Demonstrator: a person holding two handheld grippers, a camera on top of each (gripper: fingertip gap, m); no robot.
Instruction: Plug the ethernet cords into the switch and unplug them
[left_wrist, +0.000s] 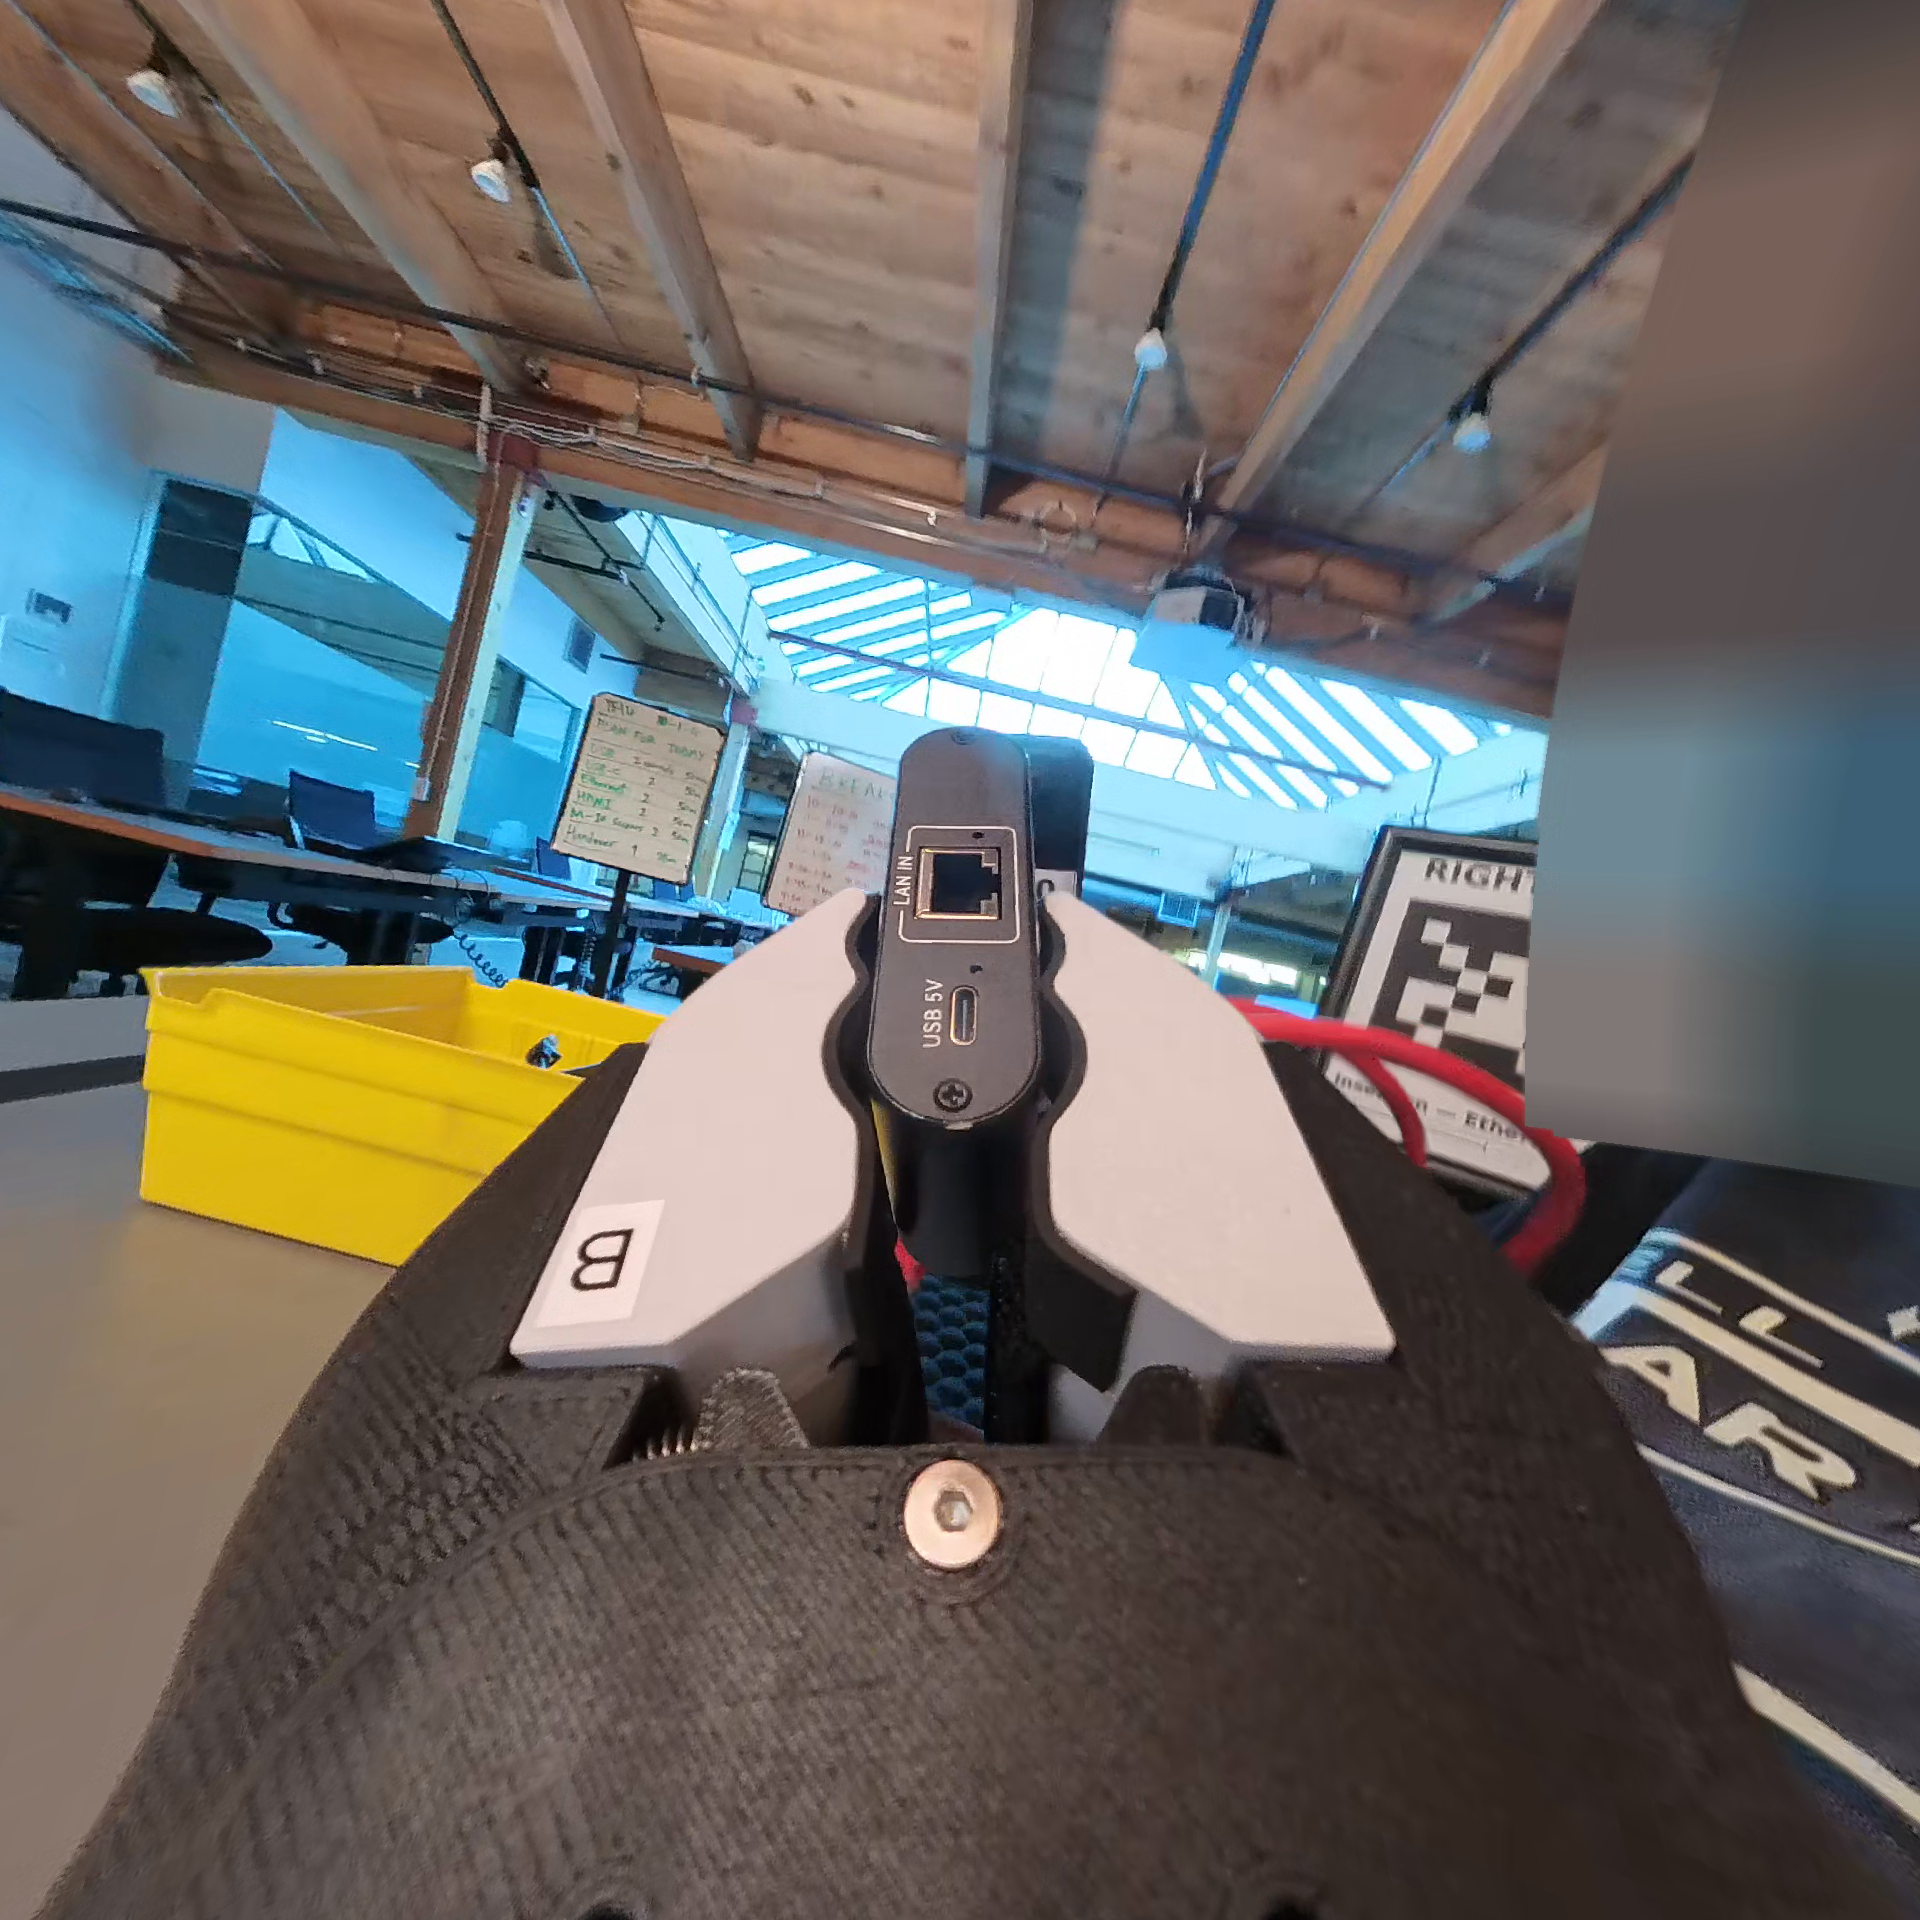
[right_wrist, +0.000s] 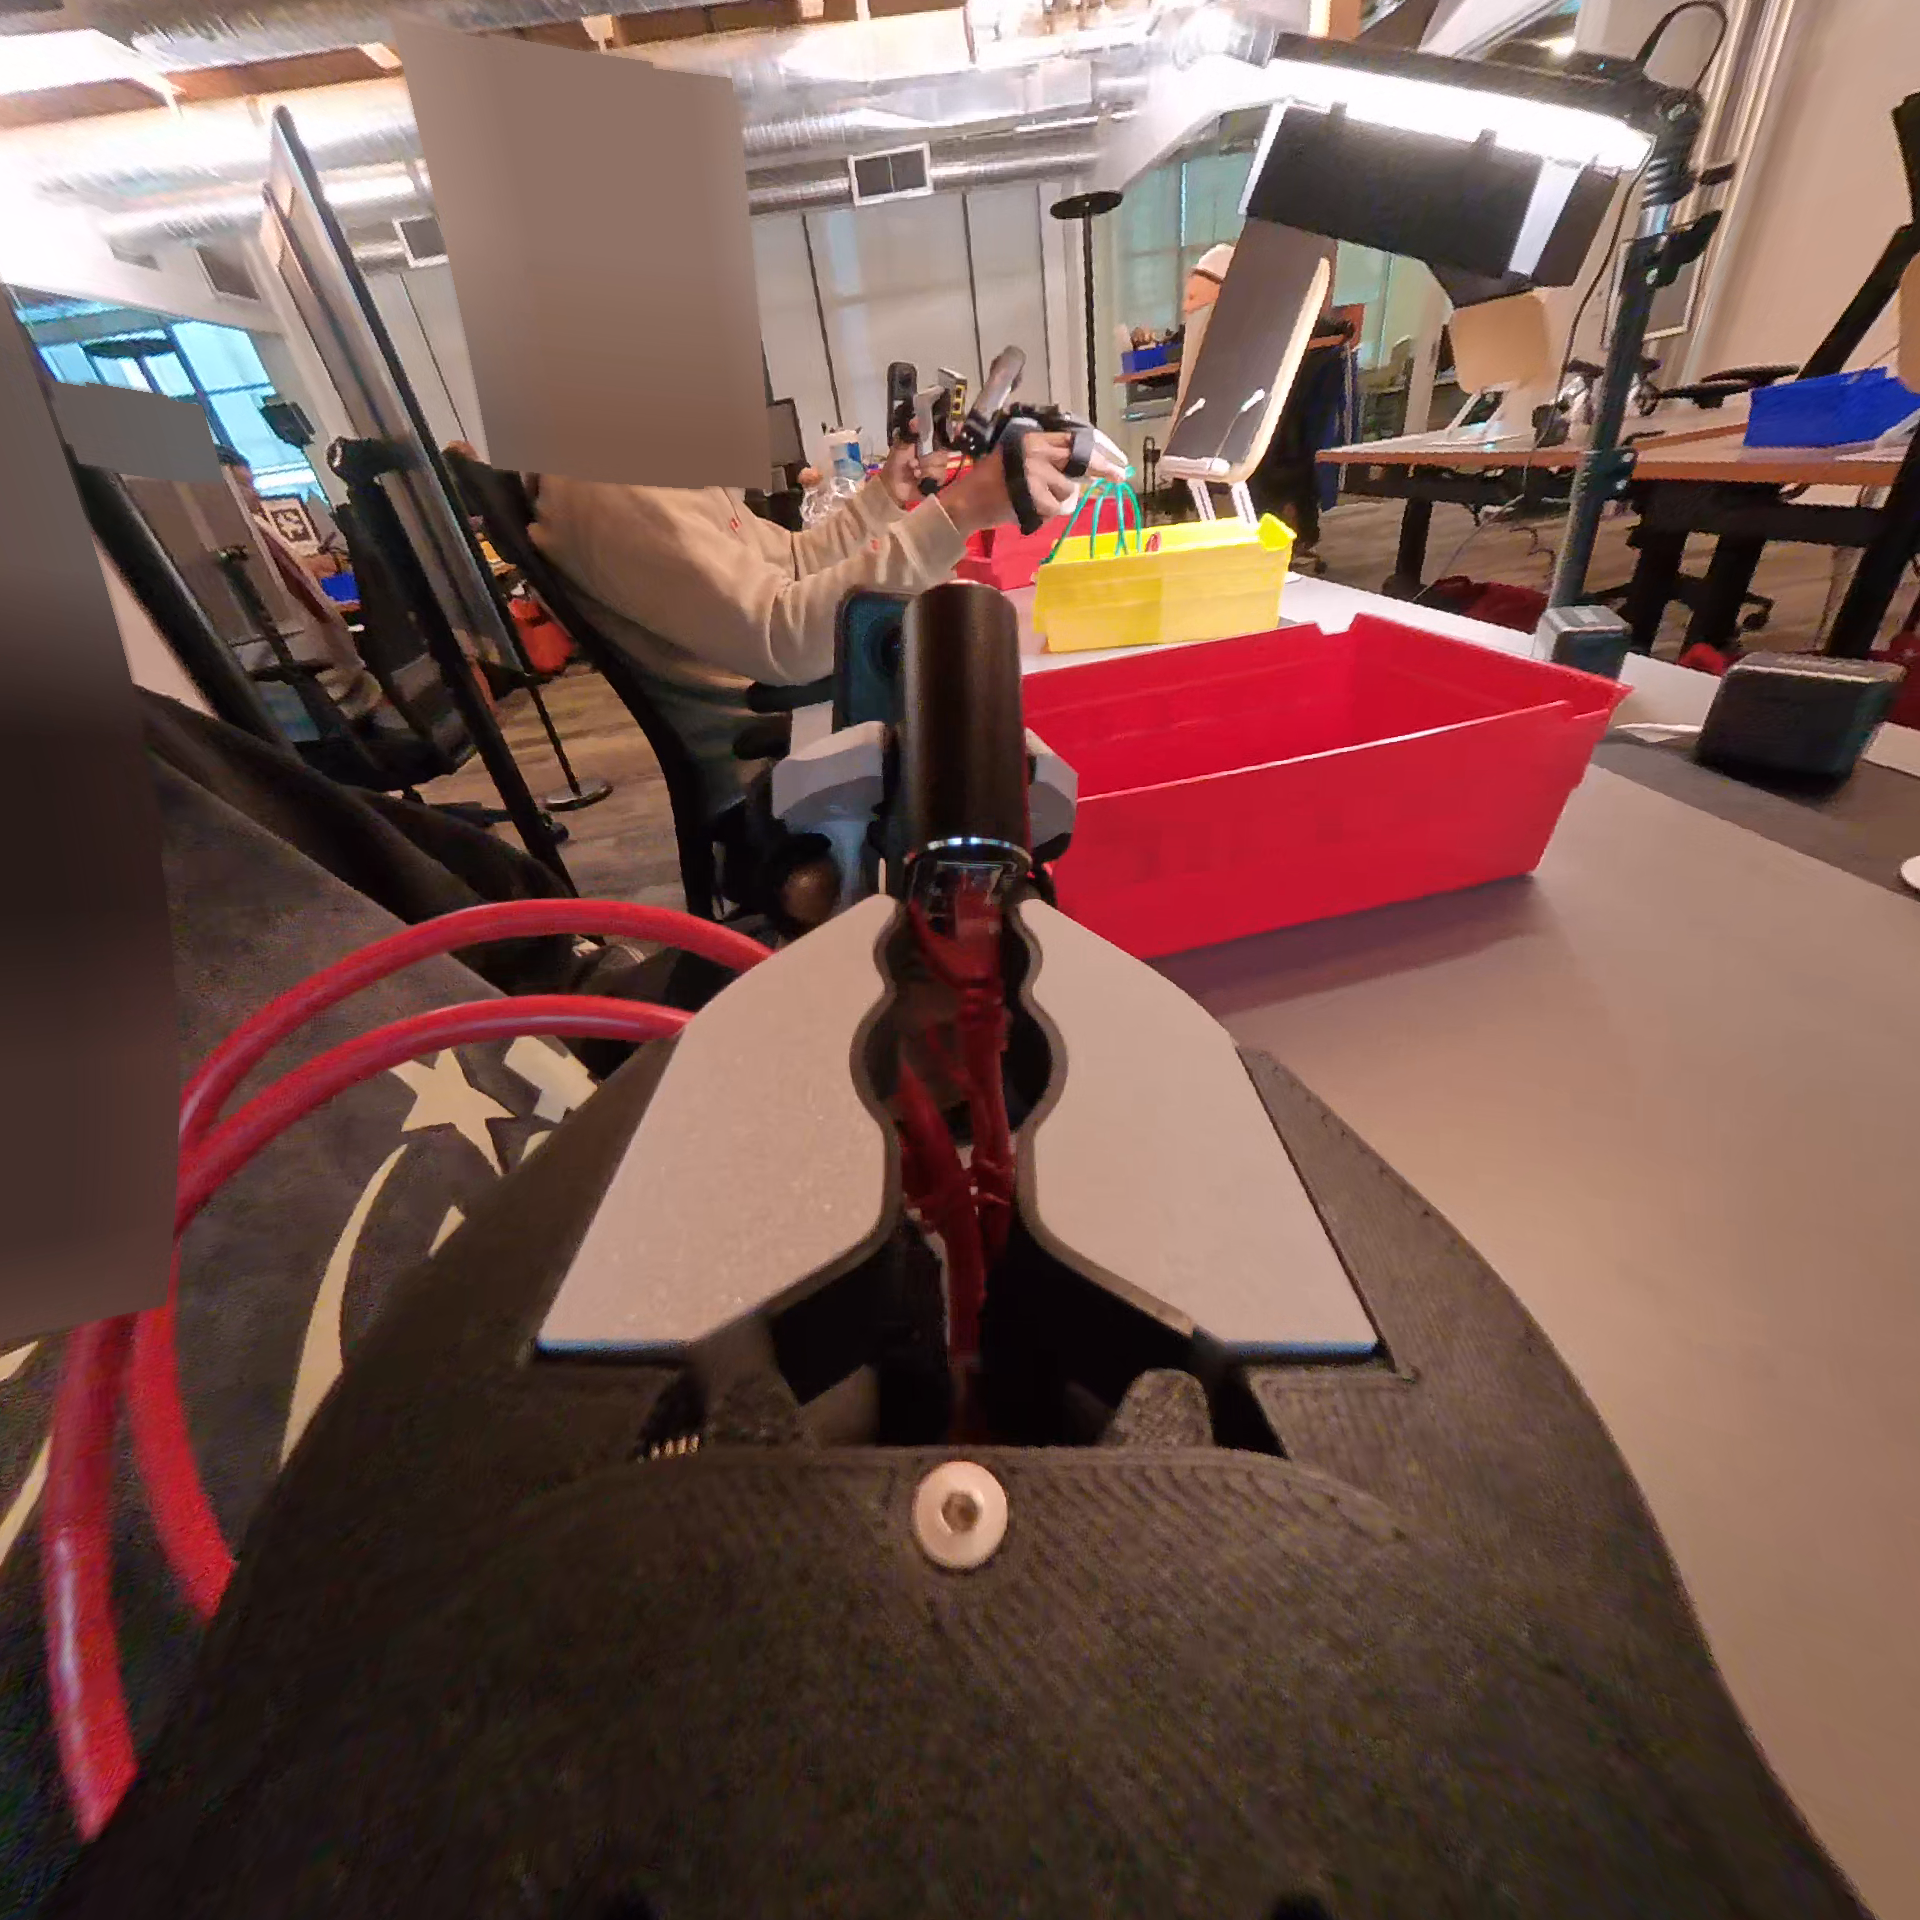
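The left gripper (left_wrist: 954, 977) is clamped on a slim black metal switch box with rounded ends (left_wrist: 954, 935), holding it upright so that one end face looks back at the camera — an empty network socket above, a small power socket below. The right gripper (right_wrist: 961, 997) is closed on the red ethernet cord (right_wrist: 457, 971) just behind its clear plug (right_wrist: 961, 883), and the plug meets the far end of the same switch box, seen here as a dark tube (right_wrist: 961, 717) rising straight ahead.

Whether the plug is fully seated cannot be told; its tip is hidden at the rim of the box. As I judge it, the step in hand is either the last push of insertion or the start of pulling out. Either way the next move calls for travel straight along the box's long axis, with the left gripper bracing against it — any sideways tilt would likely bind the plug in its socket.

Room is fair. An open red plastic bin (right_wrist: 1299, 790) sits on the grey worktop (right_wrist: 1558, 1091) right of the switch box, close by; the cord's slack loops hang left of it, free to follow. A yellow plastic bin (left_wrist: 312, 1091) lies well left of the box in the left wrist view.
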